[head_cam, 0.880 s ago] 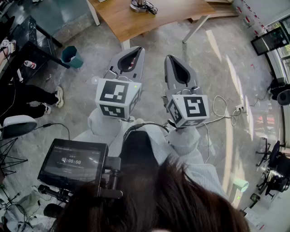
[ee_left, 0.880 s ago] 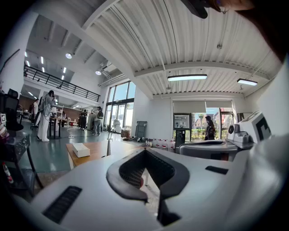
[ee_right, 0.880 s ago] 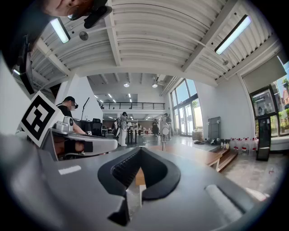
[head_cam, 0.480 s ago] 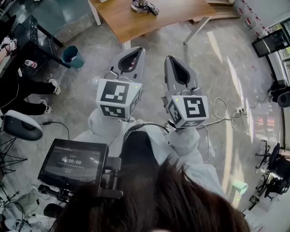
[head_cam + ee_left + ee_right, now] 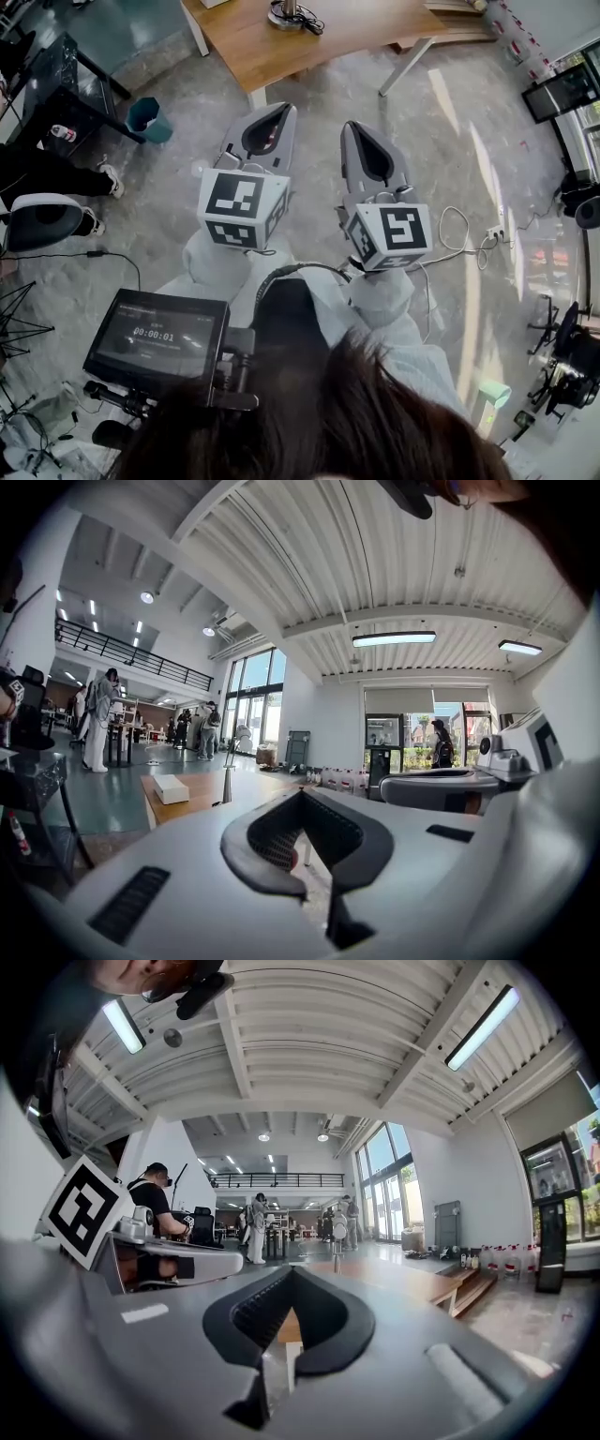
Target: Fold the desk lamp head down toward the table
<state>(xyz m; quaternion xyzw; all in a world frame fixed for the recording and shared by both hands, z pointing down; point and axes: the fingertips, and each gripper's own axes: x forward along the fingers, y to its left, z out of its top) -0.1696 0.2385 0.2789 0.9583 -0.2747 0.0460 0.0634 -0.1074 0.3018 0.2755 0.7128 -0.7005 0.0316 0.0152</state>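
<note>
Hovering side by side over the grey floor, the left gripper (image 5: 284, 109) and the right gripper (image 5: 350, 124) both have their jaws pressed together, with nothing between them. Farther off stands the wooden table (image 5: 366, 28), well apart from both grippers. The desk lamp (image 5: 287, 11) stands on it, back from the table's near corner, its stem upright.

The desk lamp (image 5: 285, 11) is standing on the wooden table (image 5: 314, 42), its slim stem (image 5: 226, 785) rising upright, its pale round head (image 5: 338, 1230) sitting high, unfolded, a dark cord (image 5: 309, 19) curling beside its base.
</note>
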